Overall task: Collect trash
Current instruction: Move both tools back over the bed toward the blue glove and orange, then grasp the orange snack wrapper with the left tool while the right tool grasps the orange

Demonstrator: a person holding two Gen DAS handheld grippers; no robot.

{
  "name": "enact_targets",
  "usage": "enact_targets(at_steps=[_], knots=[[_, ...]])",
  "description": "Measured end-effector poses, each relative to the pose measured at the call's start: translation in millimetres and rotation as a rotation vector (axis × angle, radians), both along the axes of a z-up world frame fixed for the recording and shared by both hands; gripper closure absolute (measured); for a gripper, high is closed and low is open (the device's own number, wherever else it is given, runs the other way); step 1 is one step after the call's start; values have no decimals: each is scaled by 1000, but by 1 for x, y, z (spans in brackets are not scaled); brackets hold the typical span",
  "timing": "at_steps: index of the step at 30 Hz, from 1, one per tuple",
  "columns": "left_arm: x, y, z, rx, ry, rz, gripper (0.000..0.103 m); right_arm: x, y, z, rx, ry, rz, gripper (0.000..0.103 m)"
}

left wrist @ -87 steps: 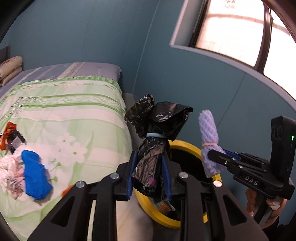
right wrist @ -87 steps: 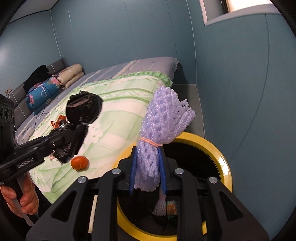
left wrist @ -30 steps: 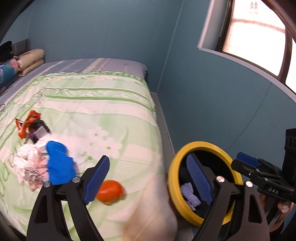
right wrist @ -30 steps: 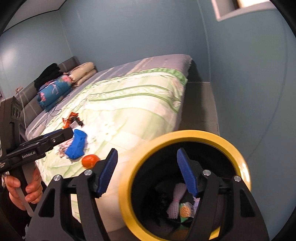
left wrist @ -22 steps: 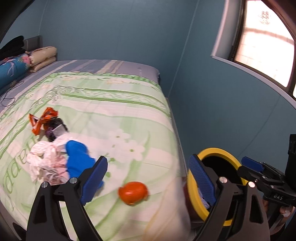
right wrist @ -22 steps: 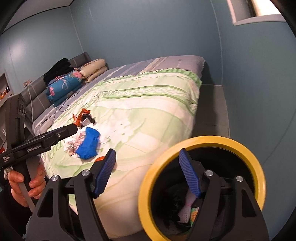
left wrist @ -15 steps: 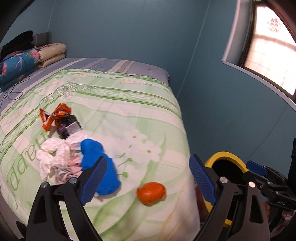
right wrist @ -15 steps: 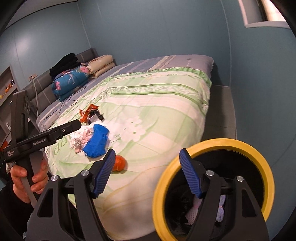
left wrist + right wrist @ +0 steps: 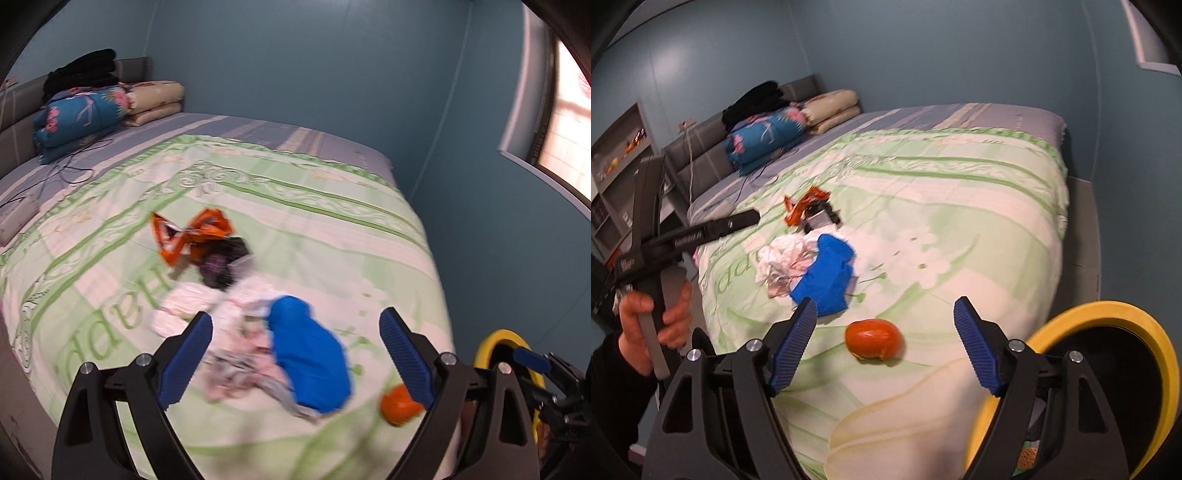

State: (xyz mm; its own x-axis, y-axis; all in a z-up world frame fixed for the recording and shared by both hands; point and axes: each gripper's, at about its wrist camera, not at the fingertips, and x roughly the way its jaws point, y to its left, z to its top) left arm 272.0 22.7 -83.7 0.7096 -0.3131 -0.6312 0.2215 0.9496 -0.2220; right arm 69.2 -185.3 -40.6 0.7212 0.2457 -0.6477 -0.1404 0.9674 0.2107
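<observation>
Ahead, orange trash [image 9: 873, 338] between wide-apart right claw [image 9: 884, 341] pads.

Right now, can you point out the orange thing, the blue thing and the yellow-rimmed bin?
orange thing [image 9: 873, 338], right wrist view, middle of its rounded body.
blue thing [image 9: 308, 363], left wrist view, centre of the crumpled mass.
yellow-rimmed bin [image 9: 1108, 310], right wrist view, top of its rim.

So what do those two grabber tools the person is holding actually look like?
Both are black plastic frames with silver bolts. Each fork ends in two fingers faced with ribbed blue pads. The left gripper has white lettering along its side, above a grey handle. A dark sleeve covers the wrist.
</observation>
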Motion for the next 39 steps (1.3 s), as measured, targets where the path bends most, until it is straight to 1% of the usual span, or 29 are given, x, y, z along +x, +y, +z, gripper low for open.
enact_targets(at_steps=[5, 8, 12, 17, 21, 23, 25, 29, 30, 34, 37, 39], knots=[[24, 32, -12, 43, 15, 56, 15, 17, 23, -19, -35, 40, 44, 30], [41, 47, -19, 63, 30, 74, 15, 27, 31, -32, -50, 75, 61, 30], [67, 55, -26, 91, 40, 73, 15, 35, 40, -46, -74, 106, 81, 30], [106, 61, -36, 137, 45, 40, 15, 45, 50, -65, -114, 147, 106, 30], [132, 69, -46, 170, 44, 27, 15, 53, 57, -76, -105, 185, 129, 30], [145, 75, -52, 193, 49, 12, 15, 55, 60, -77, -107, 196, 138, 30], [155, 77, -55, 228, 43, -11, 15, 58, 63, -79, -121, 200, 141, 29], [177, 82, -57, 271, 38, -49, 15, 65, 66, -79, -129, 216, 147, 29], [183, 85, -58, 268, 44, -47, 15, 67, 66, -80, -129, 219, 146, 29], [210, 89, -58, 203, 65, -63, 15, 73, 68, -83, -139, 236, 146, 29], [221, 78, -58, 182, 51, -104, 15, 76, 69, -86, -146, 247, 145, 29], [230, 68, -62, 168, 60, -130, 15, 78, 70, -87, -143, 251, 145, 29]])
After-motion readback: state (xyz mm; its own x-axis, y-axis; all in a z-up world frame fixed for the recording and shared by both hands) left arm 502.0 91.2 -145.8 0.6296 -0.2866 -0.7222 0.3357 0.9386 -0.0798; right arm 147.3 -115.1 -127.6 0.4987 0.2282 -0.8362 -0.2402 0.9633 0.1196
